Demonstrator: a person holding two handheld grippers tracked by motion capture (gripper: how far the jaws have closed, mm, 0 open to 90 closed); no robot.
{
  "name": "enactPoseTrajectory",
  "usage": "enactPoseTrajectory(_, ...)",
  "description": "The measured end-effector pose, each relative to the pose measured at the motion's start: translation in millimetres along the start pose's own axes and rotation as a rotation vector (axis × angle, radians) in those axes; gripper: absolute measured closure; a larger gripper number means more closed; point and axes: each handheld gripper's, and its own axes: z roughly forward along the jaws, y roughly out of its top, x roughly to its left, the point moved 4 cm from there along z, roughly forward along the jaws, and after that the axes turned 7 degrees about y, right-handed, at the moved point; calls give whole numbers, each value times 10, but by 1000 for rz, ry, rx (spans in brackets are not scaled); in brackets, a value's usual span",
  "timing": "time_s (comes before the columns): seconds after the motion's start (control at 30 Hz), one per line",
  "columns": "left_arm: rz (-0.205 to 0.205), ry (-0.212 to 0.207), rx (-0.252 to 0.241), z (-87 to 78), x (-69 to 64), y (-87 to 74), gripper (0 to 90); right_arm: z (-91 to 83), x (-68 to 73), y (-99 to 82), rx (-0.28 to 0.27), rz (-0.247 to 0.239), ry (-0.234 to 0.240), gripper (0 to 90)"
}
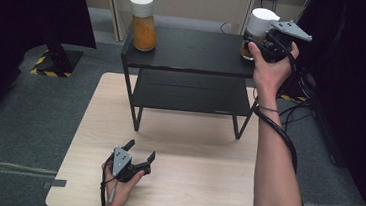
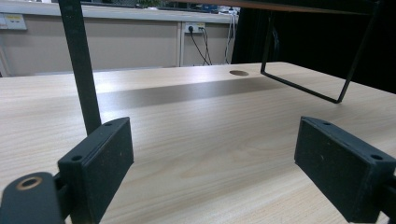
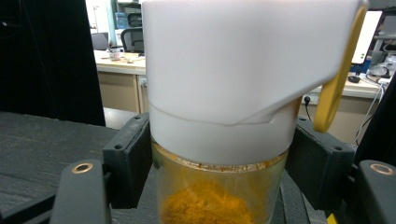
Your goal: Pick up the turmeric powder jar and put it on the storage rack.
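Starting at the left, our left gripper (image 1: 140, 153) rests low on the near part of the wooden table (image 1: 88, 125), its jaws spread wide with nothing between them; in the left gripper view we look past both pads across bare tabletop. Farther back, on the far left corner of the black shelf (image 1: 191, 48), stands a second jar (image 1: 143, 22) with a white lid and orange powder inside, untouched.

At the right, our right gripper (image 3: 219, 172) sits around the spice jar (image 3: 219, 186) on the far right corner of the shelf's top level. Its jaws flank the glass just under the white cap (image 3: 243, 60); the left pad looks to be at the glass, but we cannot tell whether the pair is pressing or only loosely bracketing it.

We judge the jar to be stiff, breakable and rather slick where the glass is bare, and light to moderate in weight, being only partly filled. The best hold seems to be the one here, on the body right below the cap's overhang, so the cap stops any slide. The cap is tall and white with a slanted flap and a yellow ring at its side; the clear body holds a mound of orange-yellow powder.
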Motion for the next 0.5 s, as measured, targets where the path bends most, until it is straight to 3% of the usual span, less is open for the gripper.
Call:
enactPoseTrajectory(0.33,1,-2,0,0,-3,0,111,-40,32,12,2,32,18,99)
enactPoseTrajectory(0.5,1,-3,0,1,-4,0,112,-91,38,5,7,23,20,70)
